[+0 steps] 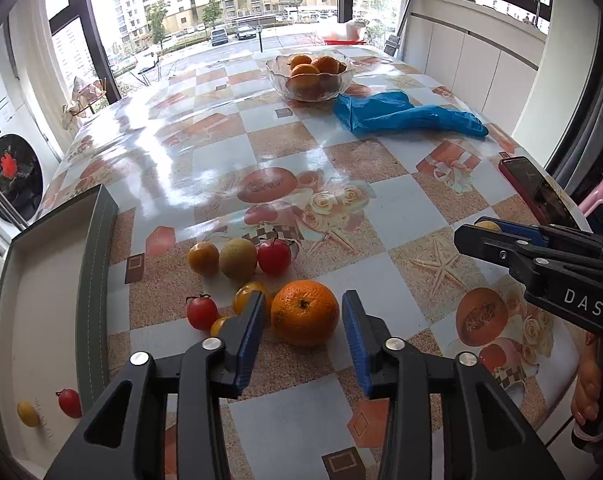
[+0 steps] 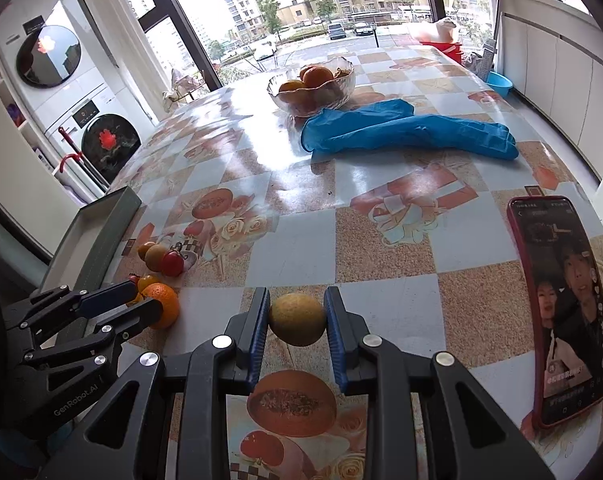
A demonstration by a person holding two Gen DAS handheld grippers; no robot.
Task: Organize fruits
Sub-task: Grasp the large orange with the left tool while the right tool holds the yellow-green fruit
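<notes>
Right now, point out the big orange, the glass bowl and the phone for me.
big orange (image 1: pixel 304 313): left wrist view, middle of its peel, between the open fingers.
glass bowl (image 1: pixel 278 77): left wrist view, left wall under the rim.
phone (image 2: pixel 569 308): right wrist view, middle of the lit screen.

Non-task items, for your ref: blue gloves (image 2: pixel 405 130) lie flat on tablecloth (image 2: pixel 381 240), just beside glass bowl. Red-cased phone (image 2: pixel 565 304) at your right table edge, screen lit. Two stacked front-load machines (image 2: pixel 81 92) left by window. Blue basin (image 2: pixel 499 82) on floor, far right.
</notes>
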